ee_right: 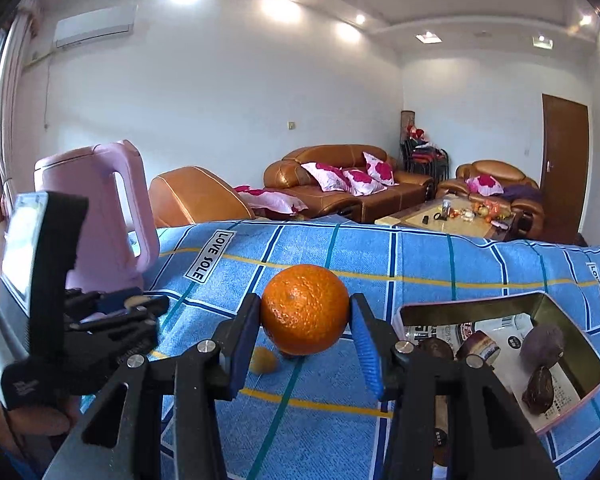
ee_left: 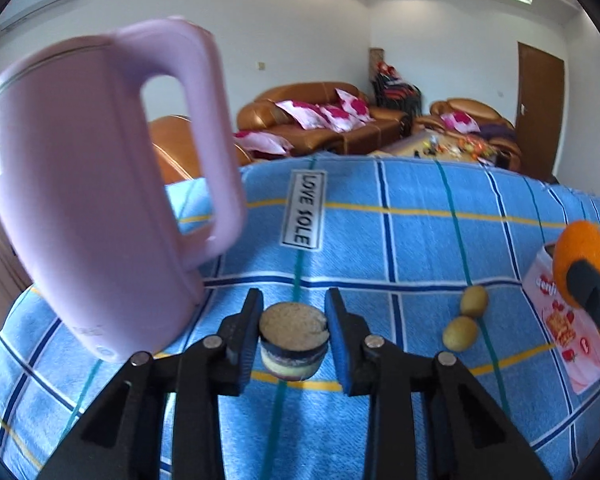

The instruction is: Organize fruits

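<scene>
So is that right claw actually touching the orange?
Touching. The right wrist view shows the right gripper with both blue pads pressed against the orange, held above the cloth.

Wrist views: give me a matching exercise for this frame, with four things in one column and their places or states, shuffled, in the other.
Things:
1. orange
2. cake
3. kettle
4. tin

Places or states:
a. open, dark pieces inside
b. between the pads of the left hand-held gripper
c. pink, standing on the cloth
d. gripped by the right hand-held gripper

Pairs: 1-d, 2-b, 3-c, 4-a
</scene>
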`<action>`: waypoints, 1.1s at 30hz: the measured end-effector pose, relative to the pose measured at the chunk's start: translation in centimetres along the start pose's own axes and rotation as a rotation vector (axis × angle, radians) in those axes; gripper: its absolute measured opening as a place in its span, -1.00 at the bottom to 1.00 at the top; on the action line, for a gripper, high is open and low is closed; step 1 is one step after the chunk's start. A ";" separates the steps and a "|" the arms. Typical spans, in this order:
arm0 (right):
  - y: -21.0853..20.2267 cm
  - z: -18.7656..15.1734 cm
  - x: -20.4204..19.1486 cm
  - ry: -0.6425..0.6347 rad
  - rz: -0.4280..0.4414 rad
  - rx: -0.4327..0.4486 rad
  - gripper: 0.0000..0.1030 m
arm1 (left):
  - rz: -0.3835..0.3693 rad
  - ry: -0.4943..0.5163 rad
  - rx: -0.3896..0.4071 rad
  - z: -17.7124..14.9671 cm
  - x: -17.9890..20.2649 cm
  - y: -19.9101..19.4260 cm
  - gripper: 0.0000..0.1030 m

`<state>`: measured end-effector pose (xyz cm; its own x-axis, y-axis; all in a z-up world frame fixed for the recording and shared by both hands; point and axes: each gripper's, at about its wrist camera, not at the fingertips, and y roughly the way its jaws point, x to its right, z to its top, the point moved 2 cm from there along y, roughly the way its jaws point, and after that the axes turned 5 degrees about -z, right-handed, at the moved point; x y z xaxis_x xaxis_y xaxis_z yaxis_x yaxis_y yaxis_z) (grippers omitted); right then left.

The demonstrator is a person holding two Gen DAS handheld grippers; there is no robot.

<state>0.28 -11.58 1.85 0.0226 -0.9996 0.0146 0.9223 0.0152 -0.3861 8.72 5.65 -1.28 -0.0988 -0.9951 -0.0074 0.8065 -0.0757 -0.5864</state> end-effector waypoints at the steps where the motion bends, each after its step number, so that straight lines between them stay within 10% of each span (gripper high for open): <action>1: 0.1 0.0 -0.1 -0.004 -0.001 -0.005 -0.08 | 0.004 -0.003 0.009 0.2 -0.2 0.0 -0.35; 7: -0.1 0.0 -0.1 -0.004 -0.008 -0.001 -0.08 | 0.005 -0.023 0.089 0.0 -0.6 -1.6 -0.35; 15: -0.9 0.1 -0.3 -0.004 0.000 0.023 -0.08 | -0.334 -0.158 0.175 -0.8 -2.4 -3.3 -0.35; 33: -1.3 0.4 0.1 0.014 0.007 0.038 -0.08 | -0.332 -0.071 0.229 -0.9 -0.2 -4.5 -0.35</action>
<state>-0.76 -11.67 2.68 0.0236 -0.9997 -0.0005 0.9360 0.0223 -0.3512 4.55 6.26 0.66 -0.3409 -0.9157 0.2128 0.8473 -0.3974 -0.3524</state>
